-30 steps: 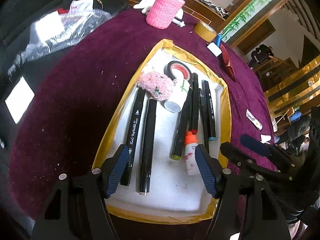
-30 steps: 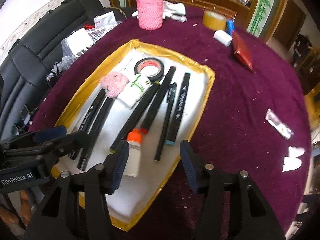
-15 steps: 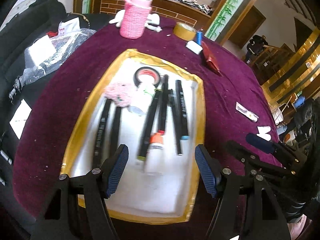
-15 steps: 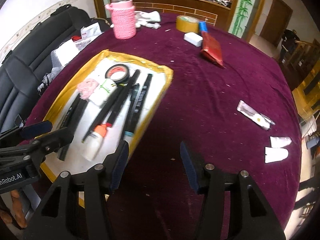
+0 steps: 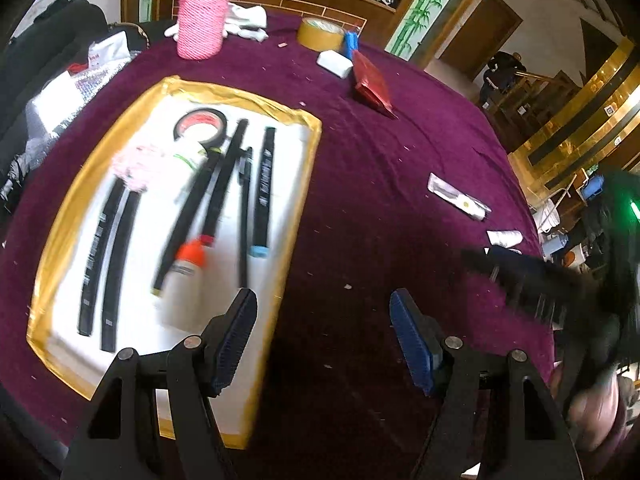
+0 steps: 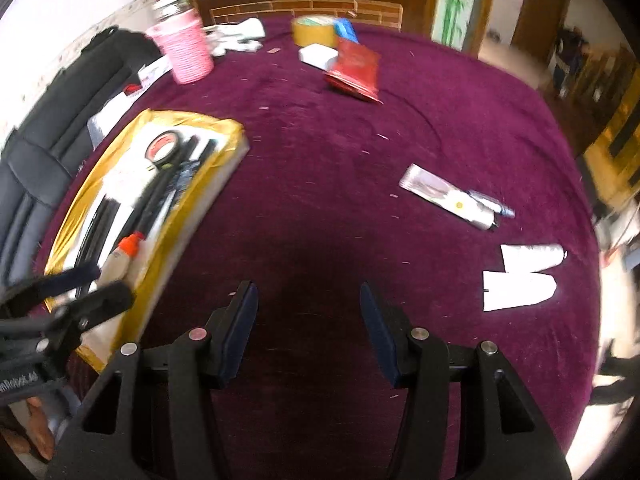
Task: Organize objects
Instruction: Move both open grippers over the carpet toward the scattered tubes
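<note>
On your left, the tray (image 5: 308, 148) sits on the purple counter (image 5: 380, 184) already holding the markers (image 5: 262, 188), a tape roll (image 5: 199, 125), a pink puff (image 5: 134, 164) and a glue bottle (image 5: 182, 284). Your left tongs (image 5: 322, 336) hang spread and empty over the tray's right edge, nothing between the pads. In the right view, your right tongs (image 6: 306, 328) are likewise spread with only bare cloth beneath them. What is left to tidy lies further right: a flat foil packet (image 6: 444, 196) with a pen (image 6: 490, 204) just beside its far end, and near the counter's right edge two white paper pieces (image 6: 520, 280), overlapping or touching. I'd judge the packet light and crinkly, a bit slick, and lying flat, so you would do best to pinch it across its narrow width near the middle, pressing the pads down into the soft cloth to get under its edges. The pen is stiff and thin; take it mid-shaft, across its length. The paper is limp and will fold, so grip an edge. At the back stand a pink cup (image 6: 186, 54), a yellow tape (image 6: 312, 31), a white block (image 6: 316, 56) and a red pouch (image 6: 356, 68), well apart from your tongs.
</note>
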{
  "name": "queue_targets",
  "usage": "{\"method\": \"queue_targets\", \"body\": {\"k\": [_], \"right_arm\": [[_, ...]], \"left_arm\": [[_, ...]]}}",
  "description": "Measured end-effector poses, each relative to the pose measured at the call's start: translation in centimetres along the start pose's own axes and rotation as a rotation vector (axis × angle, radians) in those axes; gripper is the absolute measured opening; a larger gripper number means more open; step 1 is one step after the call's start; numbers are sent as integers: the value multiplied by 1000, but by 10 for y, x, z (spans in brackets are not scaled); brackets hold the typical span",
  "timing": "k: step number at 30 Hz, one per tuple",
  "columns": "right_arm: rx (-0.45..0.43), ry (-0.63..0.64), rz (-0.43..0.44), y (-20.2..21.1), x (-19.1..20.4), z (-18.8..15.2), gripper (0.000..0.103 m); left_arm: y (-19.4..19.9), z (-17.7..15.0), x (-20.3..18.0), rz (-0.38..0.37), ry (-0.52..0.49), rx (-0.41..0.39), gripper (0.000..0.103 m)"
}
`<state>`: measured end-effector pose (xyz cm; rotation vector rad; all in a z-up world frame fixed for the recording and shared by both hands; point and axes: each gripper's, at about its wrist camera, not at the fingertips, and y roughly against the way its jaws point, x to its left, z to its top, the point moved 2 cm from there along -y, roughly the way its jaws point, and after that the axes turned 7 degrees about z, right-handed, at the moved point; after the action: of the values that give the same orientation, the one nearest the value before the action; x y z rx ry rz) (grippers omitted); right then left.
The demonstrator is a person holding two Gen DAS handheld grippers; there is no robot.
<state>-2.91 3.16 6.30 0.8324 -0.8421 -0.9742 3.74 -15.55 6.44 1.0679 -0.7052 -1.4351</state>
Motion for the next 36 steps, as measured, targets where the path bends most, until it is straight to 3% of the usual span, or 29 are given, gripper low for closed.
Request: {"method": "queue_targets", "body": {"k": [4,8,10,15,17,19,22,24,26,30,32,34,36], "right_arm": [[10,-252,112,1,-108,32,52],[49,-327,250,-16,-159,58,52],[87,-297,316,-32,-158,72,52],[158,-216,326,-75,-143,97,53],[132,-178,271,-77,-141,104,52],[131,-168,286,-79,-142,109,52],[177,-184,228,-89,-151,109,52],[188,-208,257,-88,-154,103,53],[245,-240,321,-87,-150,91,53],[426,-285,611,-88,-111,46,53],[464,-310,734,-83,-100,35,54],[355,-348,786,-60,-109,37,54],[243,-375,714,-40,-130,39,54]], "left_arm": [[-7,-10,-11,3,9,17,63],[-14,-18,-12,24,42,37,63],[-16,-20,-11,37,70,47,63],[-17,-22,-11,56,108,50,63],[-15,-22,-14,58,107,42,63],[-13,-21,-18,61,98,34,63],[-17,-20,-19,61,106,42,63],[-20,-20,-20,53,116,49,63],[-24,-20,-21,50,119,57,63],[-35,-20,-28,27,127,83,63],[-40,-18,-36,0,123,95,63],[-42,-15,-48,-14,88,89,63],[-42,-10,-70,-35,5,63,63]]}}
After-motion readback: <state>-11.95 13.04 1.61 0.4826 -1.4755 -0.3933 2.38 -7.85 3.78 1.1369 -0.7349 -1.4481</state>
